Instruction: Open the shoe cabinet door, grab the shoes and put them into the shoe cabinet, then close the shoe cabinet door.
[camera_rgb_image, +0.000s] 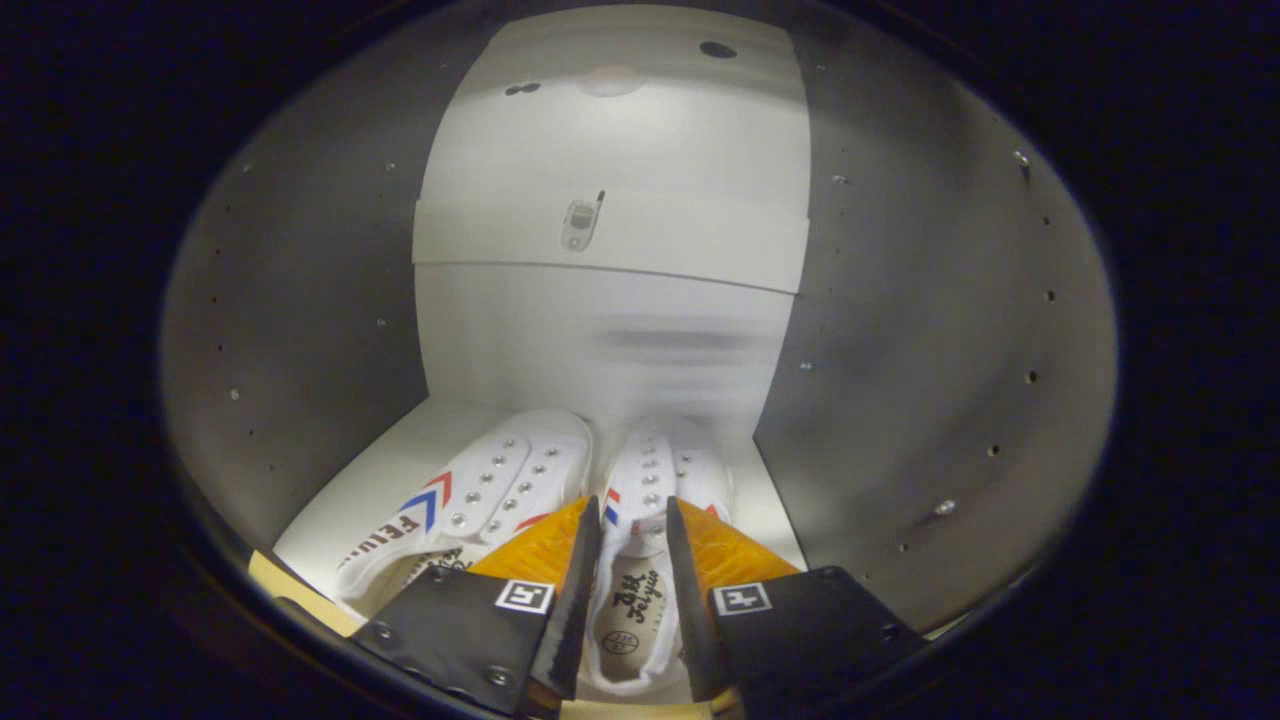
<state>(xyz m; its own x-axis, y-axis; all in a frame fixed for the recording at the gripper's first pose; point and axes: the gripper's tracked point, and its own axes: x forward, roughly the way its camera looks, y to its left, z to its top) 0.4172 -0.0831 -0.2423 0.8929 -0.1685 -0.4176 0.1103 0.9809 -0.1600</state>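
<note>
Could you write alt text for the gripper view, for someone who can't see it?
Inside a shoe cabinet, the tool holds a white shoe between its two fingers, beside a second white shoe resting on the white shelf. Grey side walls and a pale back panel lie beyond.

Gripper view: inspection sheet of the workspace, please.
Surface: white cabinet shelf, lit, bearing both shoes.
Job's things: left shoe lies beside the fingers, toe toward the back panel; right shoe lies between the fingers, toe inward, insole up.
Clutter: nothing seen.
Grippers: gripper straddles the right shoe's opening; whether both fingers press on it cannot be told.
Cables: nothing seen.
Surroundings: grey side walls with rows of peg holes; a white rail crosses the back, with a small metal fitting on it. The door is not assessed.
</note>
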